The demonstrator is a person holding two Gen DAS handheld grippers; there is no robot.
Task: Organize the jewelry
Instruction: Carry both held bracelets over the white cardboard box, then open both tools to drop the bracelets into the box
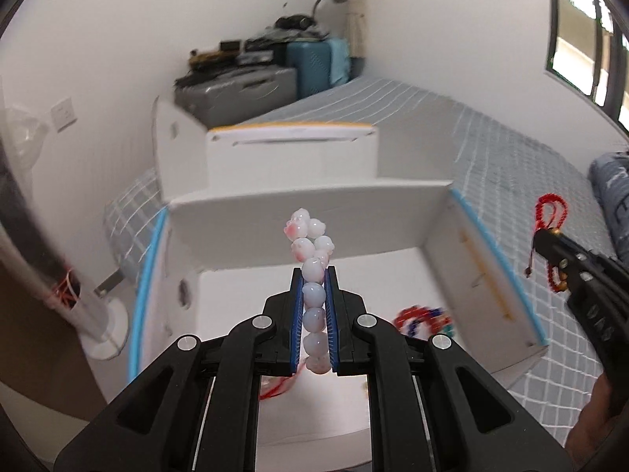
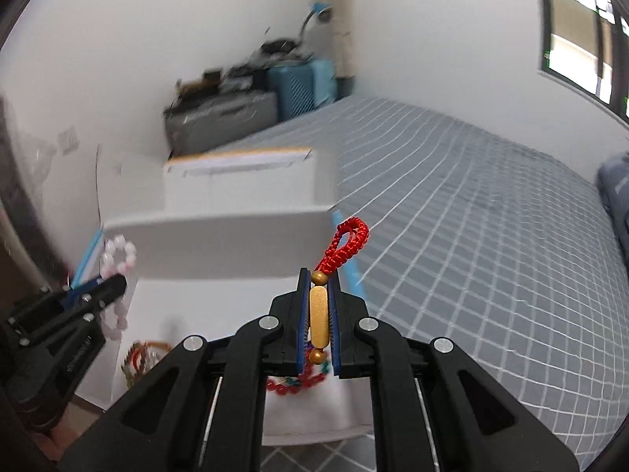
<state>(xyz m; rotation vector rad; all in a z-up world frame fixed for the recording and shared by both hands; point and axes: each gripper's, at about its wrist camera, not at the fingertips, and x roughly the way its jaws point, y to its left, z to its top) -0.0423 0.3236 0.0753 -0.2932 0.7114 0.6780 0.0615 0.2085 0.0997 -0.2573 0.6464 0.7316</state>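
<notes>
My left gripper (image 1: 313, 275) is shut on a bracelet of pale pink and white beads (image 1: 312, 251), which sticks up past the fingertips over an open white cardboard box (image 1: 298, 232). My right gripper (image 2: 319, 277) is shut on a red braided cord bracelet (image 2: 350, 242), its gold bar and gold beads pinched between the pads. In the left wrist view the right gripper (image 1: 544, 238) hangs at the far right with the red cord (image 1: 550, 212) dangling. The left gripper (image 2: 118, 281) with the pink beads (image 2: 118, 253) shows at the lower left of the right wrist view.
A red and multicoloured bead bracelet (image 1: 422, 316) lies on the box floor, and other bead jewelry (image 2: 141, 358) lies nearby. A smaller white box (image 1: 293, 149) stands behind. The boxes sit on a bed with a grey checked sheet (image 2: 471, 236). Suitcases (image 1: 310, 63) and clutter fill the far corner.
</notes>
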